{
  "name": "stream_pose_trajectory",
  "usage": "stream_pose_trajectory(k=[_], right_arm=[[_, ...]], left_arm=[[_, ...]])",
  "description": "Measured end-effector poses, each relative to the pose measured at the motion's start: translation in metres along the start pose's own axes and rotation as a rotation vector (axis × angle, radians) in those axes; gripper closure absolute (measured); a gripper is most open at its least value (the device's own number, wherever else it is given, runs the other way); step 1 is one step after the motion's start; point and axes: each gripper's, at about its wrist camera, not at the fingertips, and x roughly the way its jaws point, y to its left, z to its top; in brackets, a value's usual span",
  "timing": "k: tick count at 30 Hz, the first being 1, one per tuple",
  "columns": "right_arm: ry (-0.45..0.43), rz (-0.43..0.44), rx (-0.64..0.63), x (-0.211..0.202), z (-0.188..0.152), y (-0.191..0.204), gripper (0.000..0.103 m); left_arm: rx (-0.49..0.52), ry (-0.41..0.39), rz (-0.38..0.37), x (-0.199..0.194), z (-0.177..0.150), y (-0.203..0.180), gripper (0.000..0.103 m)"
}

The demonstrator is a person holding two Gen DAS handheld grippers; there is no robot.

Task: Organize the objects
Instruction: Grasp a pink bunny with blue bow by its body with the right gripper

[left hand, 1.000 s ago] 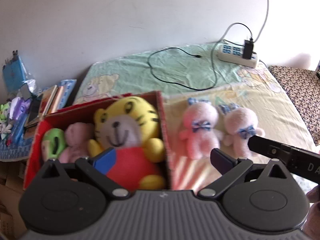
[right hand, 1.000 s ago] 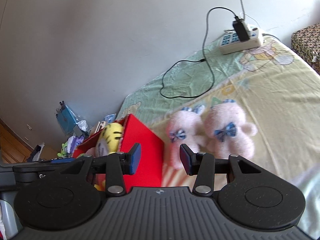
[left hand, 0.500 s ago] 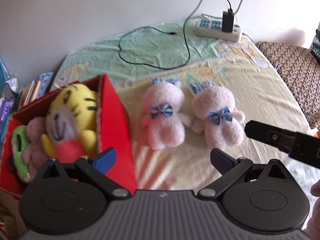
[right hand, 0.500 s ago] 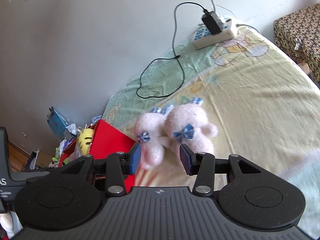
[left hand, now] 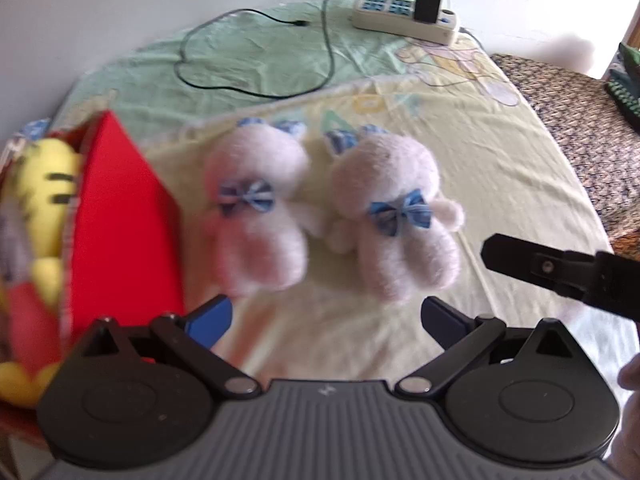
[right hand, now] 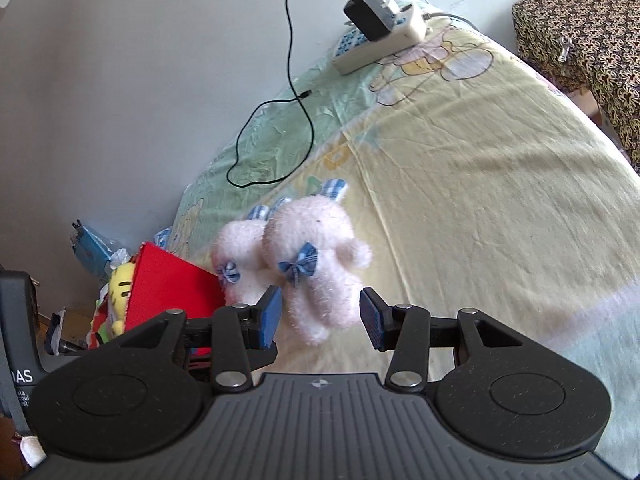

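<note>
Two pink plush bunnies with blue bows lie side by side on the yellow bedsheet: the left bunny (left hand: 256, 208) (right hand: 238, 258) and the right bunny (left hand: 396, 216) (right hand: 316, 268). A red box (left hand: 120, 216) (right hand: 168, 280) at the left holds a yellow tiger plush (left hand: 44, 196) (right hand: 120, 284). My left gripper (left hand: 326, 318) is open, just short of the bunnies, nothing between its fingers. My right gripper (right hand: 320, 318) is open, its fingers on either side of the right bunny's lower body without touching it. The right gripper's finger (left hand: 532, 264) shows at the right of the left wrist view.
A white power strip (left hand: 404, 20) (right hand: 380, 40) with a black charger and a looping black cable (left hand: 256, 60) lies at the head of the bed. A patterned stool (right hand: 580, 32) stands to the right. Books and clutter sit beyond the box at the left.
Both grippers have swung right, away from the red box and toward the bunnies. The right gripper's jaws have opened wider and now flank the right bunny.
</note>
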Motion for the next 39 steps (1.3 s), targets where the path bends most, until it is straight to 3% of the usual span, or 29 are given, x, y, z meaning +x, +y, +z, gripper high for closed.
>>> stream_pose_trajectory(k=[13, 18, 26, 29, 30, 39], right_arm=[[0.063, 0.03, 0.069, 0.037, 0.029, -0.022, 0.055], [0.099, 0.048, 0.038, 0.057, 0.036, -0.022, 0.054], [0.164, 0.144, 0.039, 0.083, 0.038, -0.021, 0.047], [0.175, 0.168, 0.02, 0.087, 0.036, -0.016, 0.05], [0.188, 0.2, 0.023, 0.087, 0.036, -0.015, 0.062], [0.196, 0.187, 0.01, 0.073, 0.03, -0.008, 0.065]], left_arm=[[-0.019, -0.05, -0.188, 0.033, 0.01, -0.008, 0.004], [-0.012, -0.047, -0.195, 0.048, 0.018, -0.01, 0.014], [-0.001, -0.032, -0.186, 0.065, 0.025, -0.009, 0.02], [0.017, -0.036, -0.172, 0.066, 0.026, -0.01, 0.022], [0.023, -0.037, -0.169, 0.065, 0.026, -0.011, 0.023], [0.058, -0.047, -0.189, 0.05, 0.018, -0.019, 0.031]])
